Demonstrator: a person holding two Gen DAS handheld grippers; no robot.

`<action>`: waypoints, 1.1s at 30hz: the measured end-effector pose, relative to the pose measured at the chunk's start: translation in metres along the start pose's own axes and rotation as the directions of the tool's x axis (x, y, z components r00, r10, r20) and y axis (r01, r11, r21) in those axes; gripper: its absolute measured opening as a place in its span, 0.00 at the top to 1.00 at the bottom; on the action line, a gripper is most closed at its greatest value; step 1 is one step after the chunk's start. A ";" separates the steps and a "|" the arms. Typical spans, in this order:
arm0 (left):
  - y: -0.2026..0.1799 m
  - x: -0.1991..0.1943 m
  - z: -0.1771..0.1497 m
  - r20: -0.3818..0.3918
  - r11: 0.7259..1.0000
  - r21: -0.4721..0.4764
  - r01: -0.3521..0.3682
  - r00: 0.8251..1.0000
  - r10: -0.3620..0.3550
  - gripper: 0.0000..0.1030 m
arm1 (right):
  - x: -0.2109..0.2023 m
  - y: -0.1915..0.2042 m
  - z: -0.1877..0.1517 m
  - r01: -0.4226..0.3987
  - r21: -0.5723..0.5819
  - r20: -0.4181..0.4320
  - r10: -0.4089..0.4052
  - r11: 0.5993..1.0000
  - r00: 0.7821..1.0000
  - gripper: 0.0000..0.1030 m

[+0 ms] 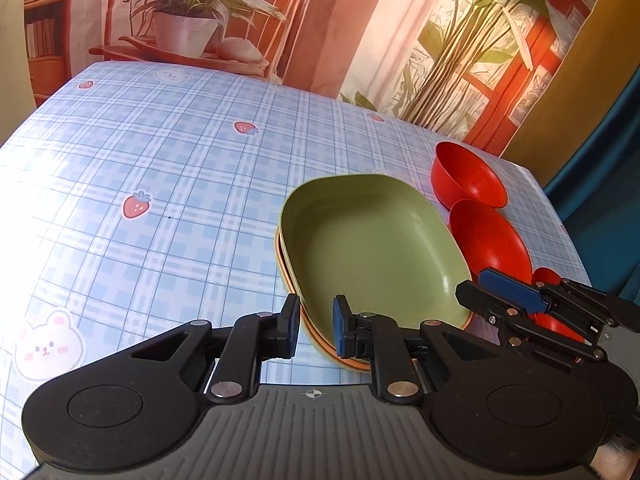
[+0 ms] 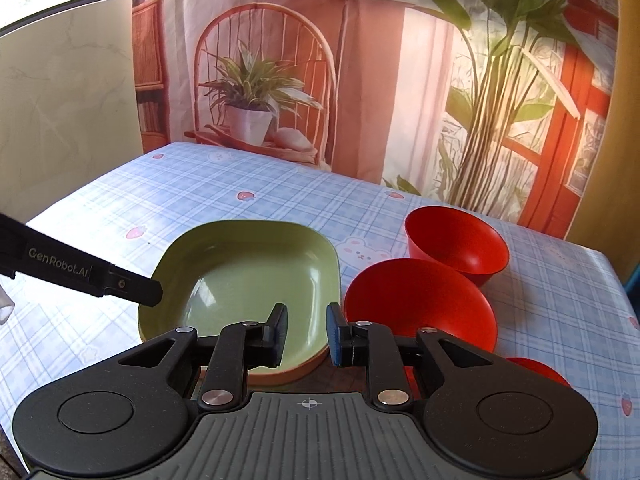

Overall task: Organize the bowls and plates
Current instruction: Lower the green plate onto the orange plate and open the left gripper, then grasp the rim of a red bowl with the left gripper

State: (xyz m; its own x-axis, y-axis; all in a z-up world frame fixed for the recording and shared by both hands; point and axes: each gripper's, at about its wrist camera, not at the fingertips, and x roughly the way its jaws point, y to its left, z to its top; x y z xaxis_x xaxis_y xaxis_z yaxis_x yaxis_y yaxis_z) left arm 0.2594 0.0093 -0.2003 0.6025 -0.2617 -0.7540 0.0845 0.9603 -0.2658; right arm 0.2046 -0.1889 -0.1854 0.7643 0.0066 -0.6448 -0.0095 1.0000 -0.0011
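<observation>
Right at the green plate's [image 1: 368,240] near rim, the left tool [image 1: 316,330] sits with jaws barely apart. The rim shows in the gap but isn't pinched, far as I can tell. The right tool [image 2: 307,334] is just as narrow and empty at the plate's near right corner, so it's closer to the near red bowl [image 2: 420,308] touching the plate's right side. The far red bowl [image 2: 456,244] sits beyond it. Only the left view shows orange plates [image 1: 320,344] stacked underneath.

Two close, down-tilted wrist views sharing green plate [image 1: 368,240]

Glossy smooth green plate [image 2: 256,280].
</observation>
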 end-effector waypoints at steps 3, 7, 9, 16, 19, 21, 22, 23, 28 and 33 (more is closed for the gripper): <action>0.000 0.003 -0.003 -0.008 1.000 -0.005 -0.003 1.000 0.003 0.82 | -0.003 0.008 -0.009 0.002 -0.022 -0.007 -0.003 1.000 1.000 0.81; 0.002 0.007 -0.004 -0.017 1.000 -0.011 -0.006 1.000 0.006 0.82 | 0.000 0.013 -0.019 0.003 -0.037 -0.030 -0.004 0.999 1.000 0.81; 0.003 0.008 -0.004 -0.018 1.000 -0.015 -0.006 1.000 0.005 0.82 | 0.001 0.013 -0.023 0.003 -0.030 -0.030 -0.004 1.000 1.000 0.81; 0.002 0.009 -0.003 -0.018 1.000 -0.014 -0.015 1.000 0.015 0.82 | 0.002 0.010 -0.022 0.001 -0.005 -0.037 -0.001 1.000 0.999 0.80; -0.002 0.005 -0.001 -0.005 1.000 -0.003 -0.018 1.000 0.018 0.82 | 0.001 0.006 -0.020 0.001 0.016 -0.034 0.000 1.000 0.999 0.80; -0.005 0.001 0.001 0.008 1.000 0.007 -0.018 1.000 0.018 0.82 | -0.001 0.002 -0.018 0.003 0.030 -0.027 -0.003 1.000 1.000 0.80; -0.007 0.000 0.003 0.012 1.000 0.012 -0.025 1.000 0.025 0.82 | -0.002 0.000 -0.017 0.005 0.037 -0.023 -0.004 0.999 1.000 0.80; -0.008 -0.001 0.004 0.018 0.999 0.018 -0.032 0.999 0.032 0.82 | -0.003 -0.002 -0.016 0.007 0.044 -0.019 -0.006 0.999 1.000 0.80; -0.012 -0.007 0.010 0.050 0.999 0.022 -0.049 0.998 0.048 0.78 | -0.007 -0.017 -0.007 0.014 0.075 -0.002 -0.014 0.997 1.000 0.80; -0.016 -0.013 0.018 0.082 0.997 0.028 -0.070 0.994 0.068 0.78 | -0.008 -0.035 0.001 0.026 0.106 0.016 -0.028 0.994 0.999 0.80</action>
State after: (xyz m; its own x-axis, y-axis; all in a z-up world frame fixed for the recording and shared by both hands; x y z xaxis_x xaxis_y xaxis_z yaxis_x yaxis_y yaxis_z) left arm 0.2645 -0.0007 -0.1756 0.6701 -0.1870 -0.7183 0.0642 0.9787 -0.1949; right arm 0.2000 -0.2236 -0.1793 0.7744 -0.0215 -0.6323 0.0789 0.9949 0.0628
